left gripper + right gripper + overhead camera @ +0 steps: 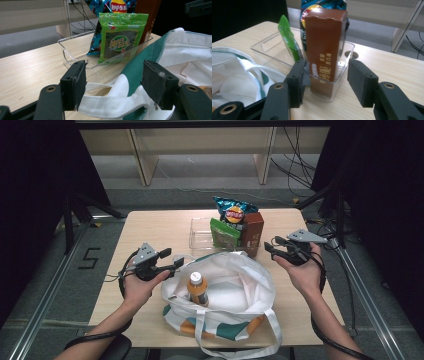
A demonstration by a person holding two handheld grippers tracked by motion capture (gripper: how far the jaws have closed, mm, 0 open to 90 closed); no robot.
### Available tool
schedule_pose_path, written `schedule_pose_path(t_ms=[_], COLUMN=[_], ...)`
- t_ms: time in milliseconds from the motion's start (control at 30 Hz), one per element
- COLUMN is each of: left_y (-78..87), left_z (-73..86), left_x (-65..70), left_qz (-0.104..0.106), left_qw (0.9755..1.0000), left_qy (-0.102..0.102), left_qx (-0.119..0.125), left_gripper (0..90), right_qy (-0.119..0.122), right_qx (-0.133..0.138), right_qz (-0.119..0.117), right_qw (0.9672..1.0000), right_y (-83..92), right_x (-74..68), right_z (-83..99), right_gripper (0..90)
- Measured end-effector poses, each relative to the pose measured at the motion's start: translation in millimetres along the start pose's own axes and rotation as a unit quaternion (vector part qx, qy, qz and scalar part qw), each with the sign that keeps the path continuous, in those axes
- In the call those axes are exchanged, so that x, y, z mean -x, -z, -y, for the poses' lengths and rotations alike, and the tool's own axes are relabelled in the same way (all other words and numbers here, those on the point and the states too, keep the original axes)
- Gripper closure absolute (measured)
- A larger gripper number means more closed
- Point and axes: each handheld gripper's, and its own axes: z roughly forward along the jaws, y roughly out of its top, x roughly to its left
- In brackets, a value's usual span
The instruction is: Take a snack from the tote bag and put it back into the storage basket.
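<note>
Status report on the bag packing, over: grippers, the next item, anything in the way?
Left gripper open around tote bag rim. Right gripper open, lined up on brown box in clear tray, not touching. Green seaweed packet close beside box.

The right gripper (325,83) points its parted jaws at a brown box (324,47) standing upright in a clear tray (265,51), not touching it.
</note>
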Motion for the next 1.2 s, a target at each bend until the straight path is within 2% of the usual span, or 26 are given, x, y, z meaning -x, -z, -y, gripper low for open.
schedule_pose_path(t_ms=[33,67,133,200,233,267,333,400,433,467,533,567,600,633,667,700,767,800,867,900,933,1033,1200], left_y=[0.2,-0.3,-1.7,-0.6,0.1,1.4,2.6,2.1,2.2,2.5,3.6,4.1,4.5,4.5,4.6,4.7,5.0,6.0,7.6,8.4,9.1,10.7,15.0], left_z=[-1.3,-2.3,-1.6,0.2,0.3,-0.5,-1.4,-0.1,0.2,0.0,-1.1,-1.4,-1.5,-1.6,-2.1,-2.7,-3.4,-3.7,-4.3,-4.5,-5.0,-6.6,-9.3], left_x=[0.7,1.4,3.5,4.3,3.8,3.3,2.1,1.3,1.1,0.9,0.5,0.4,0.4,0.8,1.1,1.5,2.4,3.3,4.8,6.2,7.0,12.2,22.3], left_qz=[-0.005,-0.004,0.001,0.001,0.001,-0.003,-0.007,-0.006,-0.007,-0.008,-0.009,-0.009,-0.008,-0.008,-0.008,-0.006,-0.002,-0.003,0.001,0.003,0.007,0.019,0.039], left_qw=[1.0000,1.0000,1.0000,1.0000,1.0000,1.0000,1.0000,1.0000,1.0000,1.0000,1.0000,1.0000,1.0000,1.0000,1.0000,1.0000,0.9999,0.9999,0.9999,0.9999,0.9999,0.9997,0.9990], left_qy=[-0.001,-0.003,-0.004,-0.006,-0.004,-0.003,-0.002,-0.001,-0.003,-0.004,-0.002,-0.001,0.000,0.003,0.003,0.002,0.004,0.006,0.004,0.007,0.004,-0.001,-0.002], left_qx=[0.000,0.001,0.003,-0.004,-0.003,-0.001,0.000,-0.001,-0.002,-0.003,0.001,0.003,0.003,0.004,0.005,0.006,0.011,0.011,0.013,0.014,0.014,0.017,0.021], left_gripper=[35.8,35.7,35.7,35.7,35.7,35.7,35.7,35.8,35.9,35.9,36.5,36.8,37.0,37.0,36.9,36.9,37.0,37.0,37.0,37.1,37.3,38.9,40.0], right_qy=[-0.015,-0.007,-0.029,-0.029,-0.019,-0.034,-0.029,-0.037,-0.026,-0.041,-0.038,-0.025,-0.039,-0.035,-0.050,-0.036,-0.052,-0.046,-0.026,-0.031,-0.028,-0.040,-0.035], right_qx=[0.000,0.011,-0.009,-0.004,0.002,-0.004,-0.005,-0.004,0.004,-0.002,-0.003,0.003,-0.002,-0.004,-0.007,-0.004,-0.010,-0.004,-0.009,-0.014,0.000,-0.012,-0.010], right_qz=[0.004,0.008,0.002,0.003,0.004,0.002,0.009,0.007,0.008,0.006,0.011,0.008,0.008,0.009,0.006,0.008,0.007,0.013,0.016,0.012,0.020,0.011,0.013], right_qw=[0.9999,0.9999,0.9995,0.9996,0.9998,0.9994,0.9995,0.9993,0.9996,0.9991,0.9992,0.9996,0.9992,0.9994,0.9987,0.9993,0.9986,0.9989,0.9995,0.9993,0.9994,0.9991,0.9993], right_y=[0.7,-0.7,2.7,4.7,5.0,7.6,10.1,12.4,12.0,13.6,14.3,13.9,14.6,15.2,15.7,15.1,16.0,15.1,15.9,16.3,14.7,16.7,15.8], right_x=[-0.4,2.0,1.6,3.1,5.5,4.9,8.4,10.8,13.4,12.0,13.6,16.5,15.4,16.9,15.5,17.6,16.2,17.3,20.1,19.5,19.2,17.7,18.5], right_z=[2.2,4.2,6.6,9.4,10.2,10.3,11.6,12.6,14.1,14.6,16.9,18.3,19.3,19.8,20.5,21.6,22.3,23.4,24.0,24.0,24.6,23.1,23.7], right_gripper=[50.5,50.6,50.5,50.4,50.3,50.3,50.3,50.3,50.3,50.3,50.2,50.2,50.2,50.1,50.2,50.2,50.1,50.2,50.1,50.2,50.2,50.2,50.2])
